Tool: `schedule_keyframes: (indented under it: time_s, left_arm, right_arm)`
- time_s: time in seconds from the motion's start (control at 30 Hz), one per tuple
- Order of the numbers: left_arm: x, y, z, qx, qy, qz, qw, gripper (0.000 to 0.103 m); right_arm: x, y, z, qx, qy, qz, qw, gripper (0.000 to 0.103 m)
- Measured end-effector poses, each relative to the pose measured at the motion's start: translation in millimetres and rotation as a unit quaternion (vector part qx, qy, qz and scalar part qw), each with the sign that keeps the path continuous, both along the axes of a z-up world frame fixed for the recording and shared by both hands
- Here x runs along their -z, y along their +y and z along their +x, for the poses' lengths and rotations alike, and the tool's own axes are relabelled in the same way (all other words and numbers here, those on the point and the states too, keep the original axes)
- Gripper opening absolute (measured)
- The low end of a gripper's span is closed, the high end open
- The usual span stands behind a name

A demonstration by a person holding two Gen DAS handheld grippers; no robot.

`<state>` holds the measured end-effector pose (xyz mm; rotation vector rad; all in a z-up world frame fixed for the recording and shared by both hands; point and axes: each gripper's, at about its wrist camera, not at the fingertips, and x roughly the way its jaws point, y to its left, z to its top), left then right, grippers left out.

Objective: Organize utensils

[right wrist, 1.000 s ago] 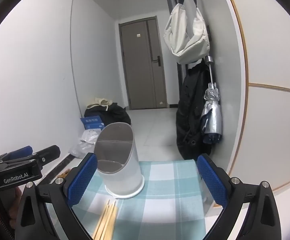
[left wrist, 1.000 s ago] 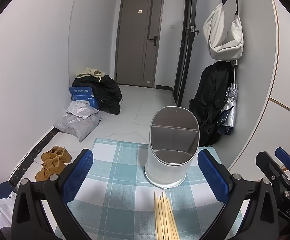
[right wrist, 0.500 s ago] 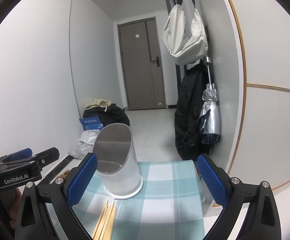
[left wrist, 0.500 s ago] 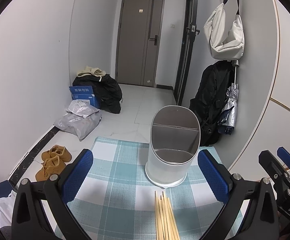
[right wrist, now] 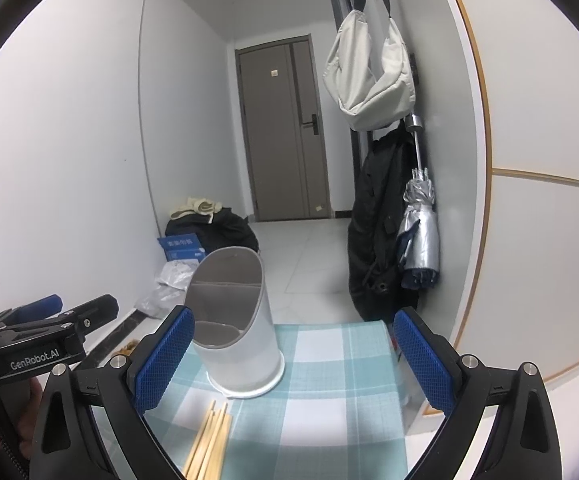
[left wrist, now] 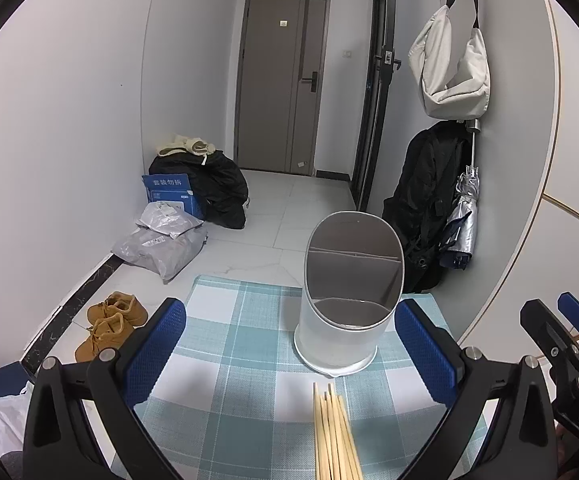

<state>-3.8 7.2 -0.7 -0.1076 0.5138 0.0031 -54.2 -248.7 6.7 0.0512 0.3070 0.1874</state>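
Chopsticks, bundle of pale wooden sticks (left wrist: 335, 436), untouched on checked-cloth surface (left wrist: 241, 344); both claws, left claw (left wrist: 289, 348) and right claw (right wrist: 289, 356), spread empty. Pinch mid-bundle, drop into white oval plastic holder (left wrist: 347, 300).

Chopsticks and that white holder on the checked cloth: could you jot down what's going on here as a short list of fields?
surface: table with teal checked tablecloth
holder: white utensil holder, upright, divided inside, empty as far as visible
chopsticks: bundle of wooden chopsticks lying flat on the cloth, just in front of the holder, not touching it
left gripper: jaws wide open, holding nothing, hovering over the cloth
right gripper: jaws wide open, holding nothing
task progress: no chopsticks in the holder yet
background: hallway with a door, hanging bag, folded umbrella, shoes on the floor
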Motion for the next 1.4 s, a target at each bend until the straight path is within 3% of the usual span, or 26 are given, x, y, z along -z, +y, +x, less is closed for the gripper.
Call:
schedule_keyframes:
  time_s: [0.83,1.0,1.17,1.4]
  left_arm:
    - [2.2,1.4,2.4,-0.002,0.009,-0.007,0.9999,0.102]
    - [4.8,9.3,5.8,-0.006,0.020,-0.009,0.9997,0.102]
    - [11.6,30.8,13.6,-0.034,0.042,-0.013,0.9985,0.102]
    - [27.5,69.8,24.3,-0.072,0.084,-0.029,0.9935,0.102]
  right_arm:
    - [4.4,2.7,2.6,-0.010,0.012,-0.004,1.000,0.101]
    - [18.7,9.0,19.9,-0.045,0.079,0.005,0.996,0.101]
    - [44.3,24.4,38.3,-0.062,0.146,-0.026,0.987,0.100]
    - [102.4,61.6,63.0,-0.097,0.256,-0.123,0.954,0.094]
